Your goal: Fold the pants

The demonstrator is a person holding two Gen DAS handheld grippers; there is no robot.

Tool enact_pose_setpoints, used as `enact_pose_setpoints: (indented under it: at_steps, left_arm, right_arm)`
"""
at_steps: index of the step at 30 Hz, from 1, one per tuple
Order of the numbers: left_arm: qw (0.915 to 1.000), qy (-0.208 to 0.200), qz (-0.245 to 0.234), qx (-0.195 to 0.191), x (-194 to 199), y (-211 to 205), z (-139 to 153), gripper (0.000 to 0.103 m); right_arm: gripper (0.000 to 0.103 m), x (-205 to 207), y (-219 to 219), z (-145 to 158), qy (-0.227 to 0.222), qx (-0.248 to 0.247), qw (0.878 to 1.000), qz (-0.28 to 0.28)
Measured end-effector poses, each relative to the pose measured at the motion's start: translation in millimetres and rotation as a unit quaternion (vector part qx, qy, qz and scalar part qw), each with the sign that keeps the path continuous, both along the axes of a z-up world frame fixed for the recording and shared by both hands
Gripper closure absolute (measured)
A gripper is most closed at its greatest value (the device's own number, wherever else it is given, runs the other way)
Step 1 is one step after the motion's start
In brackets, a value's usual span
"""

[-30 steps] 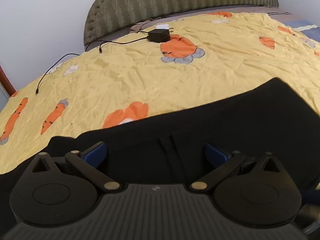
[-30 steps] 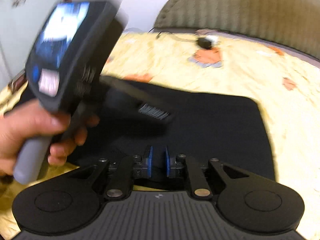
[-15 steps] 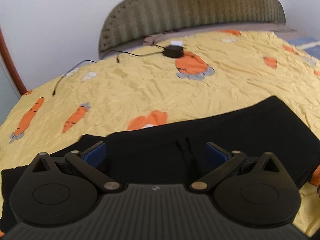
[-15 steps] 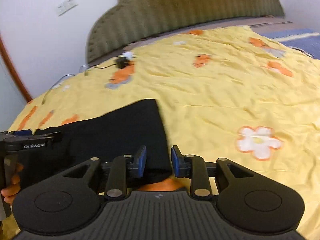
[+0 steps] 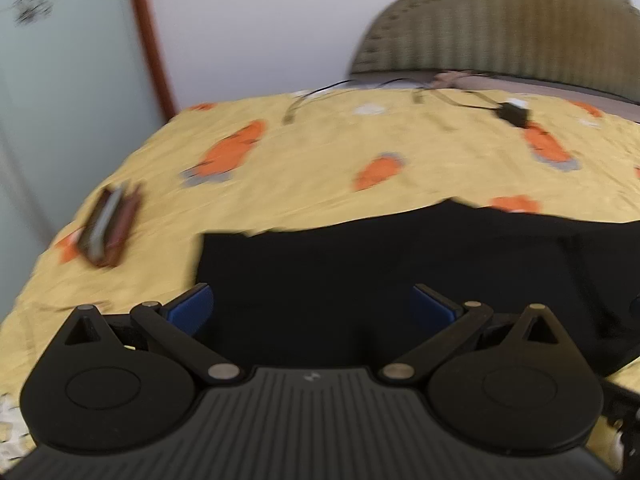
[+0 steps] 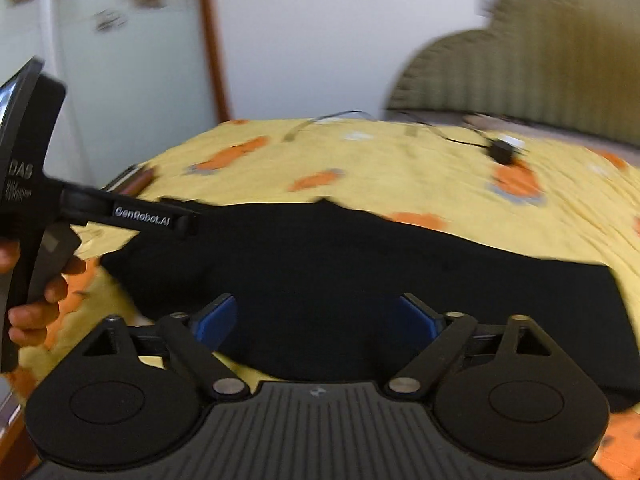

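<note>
Right wrist view: black fabric pants (image 6: 360, 272) lie flat on yellow carrot-print bedsheet (image 6: 400, 160), already doubled into compact dark slab, well short of ribbed olive headboard (image 6: 540, 68). Right gripper (image 6: 316, 316) jaws opening, nothing pinched; cloth lies below them. Left gripper (image 5: 312, 304) spread wide, empty, above slab's end farthest from headboard. Judgement: first fold done; another fold plus smoothing probably left.
</note>
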State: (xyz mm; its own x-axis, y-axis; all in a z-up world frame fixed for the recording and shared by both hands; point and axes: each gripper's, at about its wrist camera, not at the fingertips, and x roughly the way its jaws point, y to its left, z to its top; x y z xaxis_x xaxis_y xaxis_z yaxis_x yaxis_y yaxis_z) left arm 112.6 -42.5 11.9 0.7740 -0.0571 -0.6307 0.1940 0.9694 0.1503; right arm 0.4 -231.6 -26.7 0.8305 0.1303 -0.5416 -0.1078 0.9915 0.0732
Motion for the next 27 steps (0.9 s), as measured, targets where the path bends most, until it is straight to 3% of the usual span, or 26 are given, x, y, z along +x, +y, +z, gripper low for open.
enact_pose_setpoints:
  at_steps: [3, 6, 9, 12, 15, 17, 23, 27]
  left_arm:
    - [0.9994, -0.005, 0.033, -0.002, 0, 40, 6, 0.0]
    - [0.9977, -0.013, 0.066, -0.006, -1, 75, 11, 0.0]
    - [0.9939, -0.023, 0.108, 0.0, 0, 102, 12, 0.0]
    - [0.9934, 0.001, 0.114, -0.012, 6, 124, 6, 0.0]
    - [0.9945, 0.028, 0.087, -0.052, 7, 137, 2, 0.0]
    - [0.9943, 0.035, 0.083, -0.057, 7, 143, 1, 0.0]
    - [0.9965, 0.019, 0.078, -0.021, 16, 146, 4, 0.0]
    - [0.997, 0.01, 0.076, 0.001, 19, 140, 7, 0.0]
  right_arm:
    - [0.009, 8, 48, -1, -0.017, -0.061, 0.998, 0.032]
    - [0.009, 17, 95, -8, -0.046, -0.149, 0.985, 0.068]
    - [0.009, 23, 142, -18, -0.076, -0.249, 0.962, 0.087]
    - [0.009, 32, 181, -32, -0.097, -0.324, 0.936, 0.101]
    - [0.009, 38, 208, -43, -0.096, -0.351, 0.922, 0.131]
    - [0.009, 39, 219, -50, -0.098, -0.361, 0.915, 0.148]
    - [0.009, 53, 248, -68, -0.117, -0.435, 0.88, 0.149]
    - [0.01, 62, 252, -73, -0.113, -0.442, 0.876, 0.154]
